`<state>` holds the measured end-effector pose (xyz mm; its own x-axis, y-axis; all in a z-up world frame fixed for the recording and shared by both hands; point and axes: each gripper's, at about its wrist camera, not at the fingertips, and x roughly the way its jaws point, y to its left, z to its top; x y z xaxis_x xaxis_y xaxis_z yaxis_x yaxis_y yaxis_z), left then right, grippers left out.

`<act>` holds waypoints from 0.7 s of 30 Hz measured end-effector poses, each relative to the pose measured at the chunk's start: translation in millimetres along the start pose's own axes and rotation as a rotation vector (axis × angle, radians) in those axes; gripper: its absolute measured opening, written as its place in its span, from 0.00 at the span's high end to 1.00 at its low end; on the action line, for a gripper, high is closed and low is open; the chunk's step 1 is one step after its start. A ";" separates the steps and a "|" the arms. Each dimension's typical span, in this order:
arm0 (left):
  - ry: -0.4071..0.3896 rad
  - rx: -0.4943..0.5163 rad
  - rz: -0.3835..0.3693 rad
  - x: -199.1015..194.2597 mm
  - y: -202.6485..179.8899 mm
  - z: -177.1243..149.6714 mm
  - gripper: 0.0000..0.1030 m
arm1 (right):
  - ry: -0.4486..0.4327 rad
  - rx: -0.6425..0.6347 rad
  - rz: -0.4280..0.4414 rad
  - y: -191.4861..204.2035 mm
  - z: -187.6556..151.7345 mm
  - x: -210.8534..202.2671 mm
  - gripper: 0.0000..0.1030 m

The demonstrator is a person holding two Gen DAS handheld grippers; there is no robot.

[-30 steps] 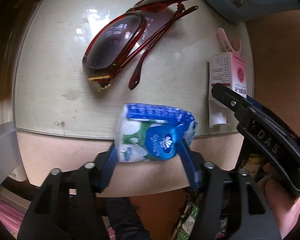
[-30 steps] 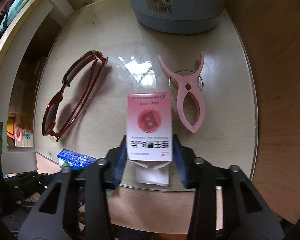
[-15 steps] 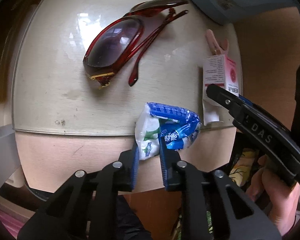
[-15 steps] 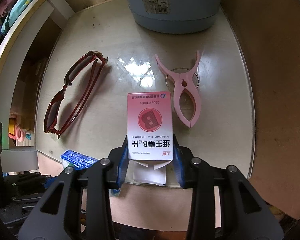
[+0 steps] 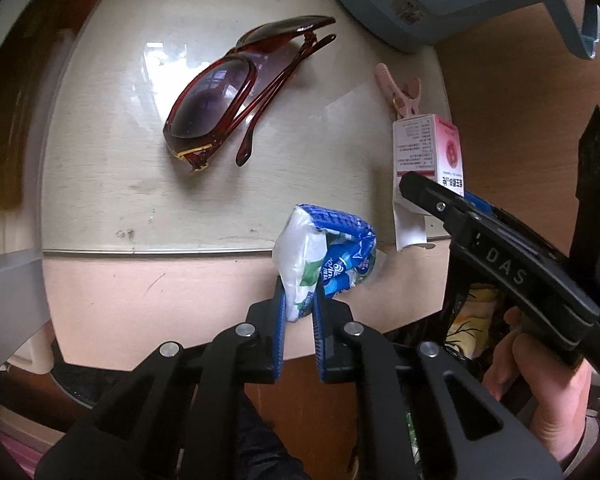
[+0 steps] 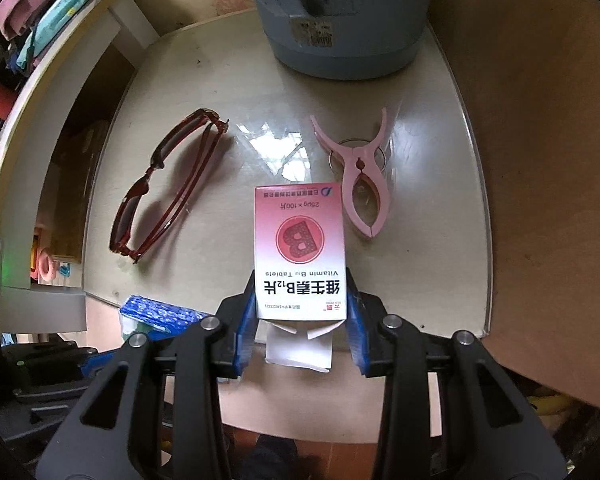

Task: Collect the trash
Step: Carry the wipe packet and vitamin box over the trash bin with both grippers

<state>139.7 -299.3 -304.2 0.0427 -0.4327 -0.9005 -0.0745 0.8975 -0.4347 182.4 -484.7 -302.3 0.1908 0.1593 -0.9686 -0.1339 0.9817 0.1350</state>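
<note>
Both of my tools point steeply down at the desk point(image 6: 440, 152), one in each hand.

My left tool point(image 5: 300, 300) pinches the blue-and-white tissue packet point(image 5: 324, 252) at its near end. Its jaws are closing, and the blue pads point(image 5: 279, 320) squeeze the soft wrapper into a narrow, crumpled waist. The packet hangs over the near edge of the desk, just in front of the glass top.

My right tool point(image 6: 302, 300) clamps the pink vitamin box point(image 6: 300, 248) by its two long sides, near the open bottom flap. The box juts forward from the jaws above the desk, its printed face toward the camera. In the left wrist view my right hand point(image 5: 540, 364) wraps the handle of that tool at the right margin.

Change from one second earlier: the left jaws then stood wide, straddling a full, uncrushed packet; they now stand nearly together and the packet is folded. The desk looks slightly farther off in both views, consistent with both tools having risen. The grip on the box is unchanged.

Unmoved on the desk: the red sunglasses point(image 6: 168, 184) at left, the pink clothes peg point(image 6: 360, 176) beside the box, and the blue-grey bin point(image 6: 340, 20) at the far edge.
</note>
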 end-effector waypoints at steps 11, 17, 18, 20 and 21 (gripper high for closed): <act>-0.032 0.051 0.007 -26.2 -16.2 -10.2 0.89 | -0.032 -0.011 0.000 13.8 -26.7 -41.7 0.62; -0.043 0.087 0.004 -45.0 -14.2 -23.8 0.89 | -0.039 -0.004 -0.012 31.0 -54.0 -61.1 0.62; -0.044 0.094 0.002 -47.5 -13.0 -27.1 0.89 | -0.042 0.000 -0.015 33.3 -58.0 -64.3 0.62; -0.043 0.116 -0.004 -52.9 -10.0 -37.5 0.89 | -0.051 0.012 -0.023 40.3 -69.2 -71.2 0.62; -0.041 0.127 -0.005 -54.5 -8.6 -42.5 0.89 | -0.054 0.024 -0.027 45.1 -76.7 -75.6 0.62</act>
<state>95.7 -287.1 -251.7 0.0841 -0.4354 -0.8963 0.0523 0.9002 -0.4323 87.3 -460.4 -239.1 0.2468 0.1371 -0.9593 -0.1048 0.9879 0.1142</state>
